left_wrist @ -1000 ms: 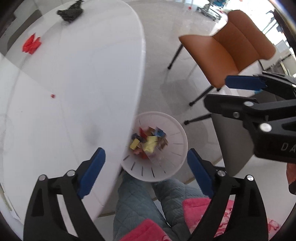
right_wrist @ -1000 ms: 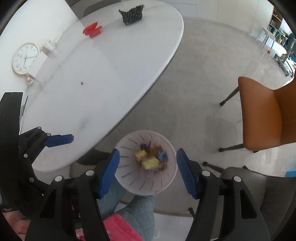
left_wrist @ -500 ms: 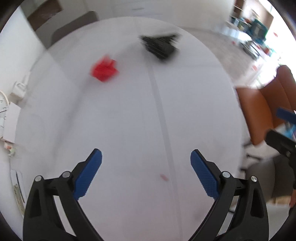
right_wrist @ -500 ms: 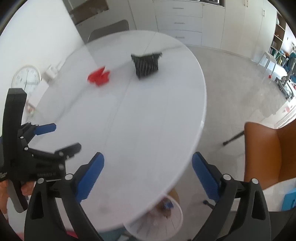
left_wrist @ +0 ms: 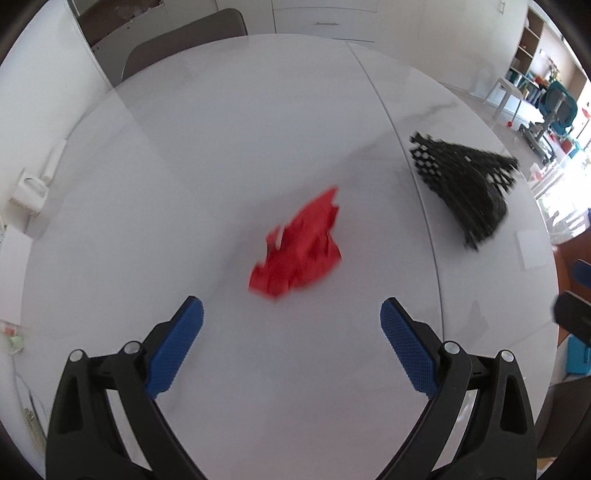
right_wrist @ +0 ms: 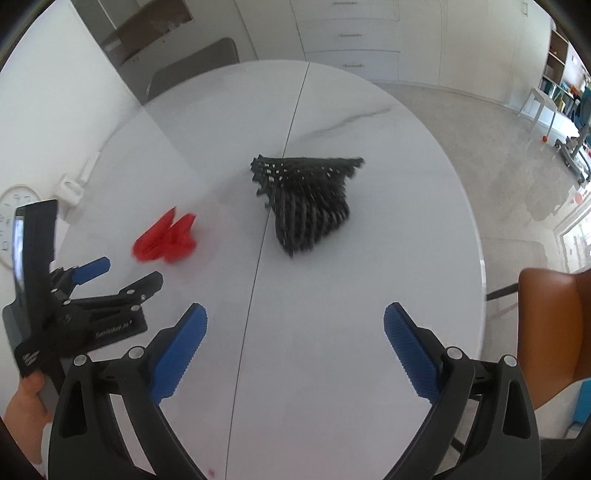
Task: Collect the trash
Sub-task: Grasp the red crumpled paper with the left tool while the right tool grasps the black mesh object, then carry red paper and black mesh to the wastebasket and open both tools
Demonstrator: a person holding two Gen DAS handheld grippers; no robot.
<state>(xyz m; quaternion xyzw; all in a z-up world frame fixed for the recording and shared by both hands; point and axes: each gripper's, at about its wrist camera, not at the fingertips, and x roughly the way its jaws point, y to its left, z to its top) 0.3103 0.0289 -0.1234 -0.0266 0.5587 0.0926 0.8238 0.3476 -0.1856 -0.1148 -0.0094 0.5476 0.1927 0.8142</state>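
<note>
A crumpled red paper scrap (left_wrist: 297, 247) lies on the white oval table (left_wrist: 221, 147), just ahead of my left gripper (left_wrist: 291, 321), which is open and empty. A black mesh piece (left_wrist: 463, 184) lies further right. In the right wrist view the black mesh (right_wrist: 306, 199) sits ahead of my open, empty right gripper (right_wrist: 295, 325), with the red scrap (right_wrist: 166, 240) to its left. The left gripper (right_wrist: 110, 280) shows there, close to the red scrap.
An orange chair (right_wrist: 550, 325) stands at the table's right edge. A grey chair (left_wrist: 184, 40) stands at the far side. A wall clock (right_wrist: 11, 218) leans at the left. White cabinets (right_wrist: 369, 33) line the back wall.
Both grippers have risen from the trash basket beside the table and moved forward over the tabletop. The red scrap and black mesh are now much closer. The basket is out of view.
</note>
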